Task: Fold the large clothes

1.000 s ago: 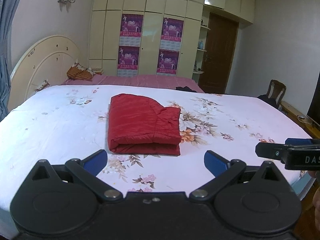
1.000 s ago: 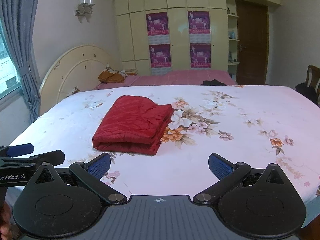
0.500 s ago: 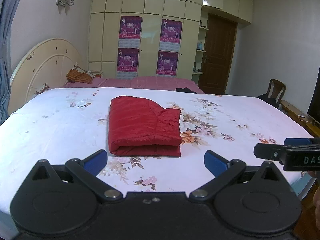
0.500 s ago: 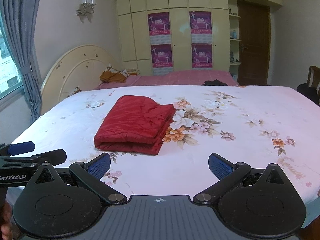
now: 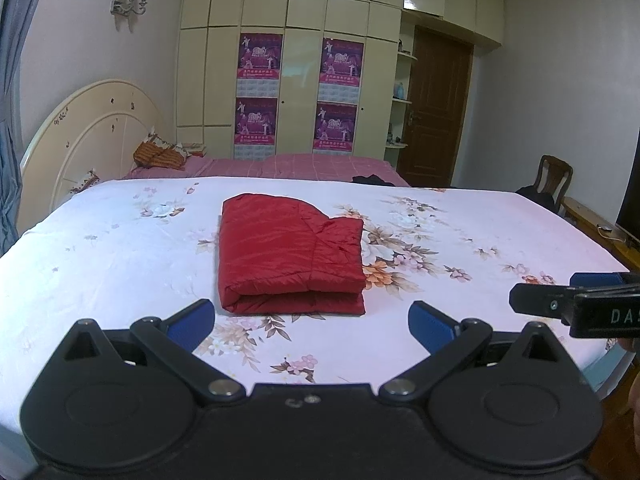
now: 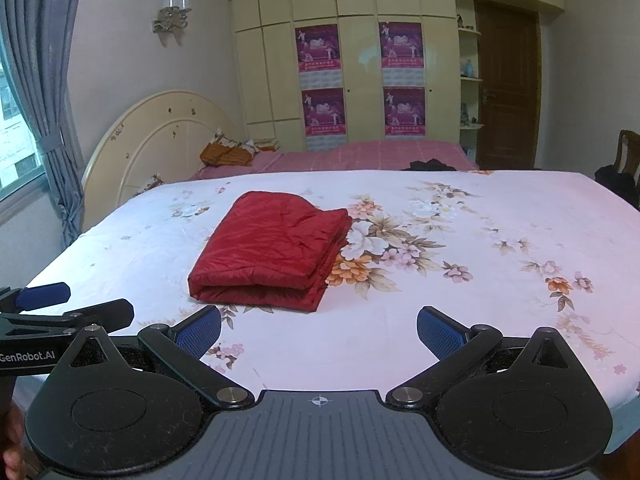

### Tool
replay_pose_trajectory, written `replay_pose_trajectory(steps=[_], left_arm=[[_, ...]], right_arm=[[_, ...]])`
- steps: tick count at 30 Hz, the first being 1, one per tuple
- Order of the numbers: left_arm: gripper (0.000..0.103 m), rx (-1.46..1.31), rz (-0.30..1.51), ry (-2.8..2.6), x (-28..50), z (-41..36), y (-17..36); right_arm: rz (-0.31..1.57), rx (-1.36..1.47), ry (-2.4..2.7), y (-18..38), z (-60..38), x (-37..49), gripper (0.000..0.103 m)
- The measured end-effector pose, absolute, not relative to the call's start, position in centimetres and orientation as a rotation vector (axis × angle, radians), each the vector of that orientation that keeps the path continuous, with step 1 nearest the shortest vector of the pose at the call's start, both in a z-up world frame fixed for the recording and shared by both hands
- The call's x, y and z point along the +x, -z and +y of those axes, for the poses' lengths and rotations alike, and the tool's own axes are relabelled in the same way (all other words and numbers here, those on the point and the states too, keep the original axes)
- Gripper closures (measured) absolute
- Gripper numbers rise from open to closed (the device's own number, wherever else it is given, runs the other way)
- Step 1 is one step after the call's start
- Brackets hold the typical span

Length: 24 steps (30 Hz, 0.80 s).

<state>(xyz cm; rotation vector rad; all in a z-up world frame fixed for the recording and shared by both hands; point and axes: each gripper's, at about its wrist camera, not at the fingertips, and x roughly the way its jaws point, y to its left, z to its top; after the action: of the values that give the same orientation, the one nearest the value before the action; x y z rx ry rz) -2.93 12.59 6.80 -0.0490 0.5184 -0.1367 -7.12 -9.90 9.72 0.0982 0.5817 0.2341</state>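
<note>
A red quilted garment lies folded into a thick rectangle on the floral bed sheet; it also shows in the right wrist view. My left gripper is open and empty, held over the near edge of the bed, short of the garment. My right gripper is open and empty, also at the near edge, apart from the garment. Each gripper shows from the side in the other's view: the right one and the left one.
A cream headboard stands at the left. A pink mattress strip with a folded orange cloth and a dark item lies behind. A wardrobe, brown door, chair and curtain surround the bed.
Both grippers have pulled back and tilted up slightly, so the garment sits a little lower and farther in view. The garment has not moved; both grippers stay open.
</note>
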Motion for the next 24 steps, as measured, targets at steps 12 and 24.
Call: replay_pose_trajectory(steps=[12,24], left_arm=[[0.0,-0.035,0.506,0.149,-2.56,13.16,-7.01],[0.0,-0.017,0.49,0.16,-2.46,13.4,-7.16]], right_arm=[[0.58,0.096,-0.232,-9.69,-9.89,-7.15,0.0],[0.575,0.095,-0.23,-9.82,-9.7,-7.1,0.0]])
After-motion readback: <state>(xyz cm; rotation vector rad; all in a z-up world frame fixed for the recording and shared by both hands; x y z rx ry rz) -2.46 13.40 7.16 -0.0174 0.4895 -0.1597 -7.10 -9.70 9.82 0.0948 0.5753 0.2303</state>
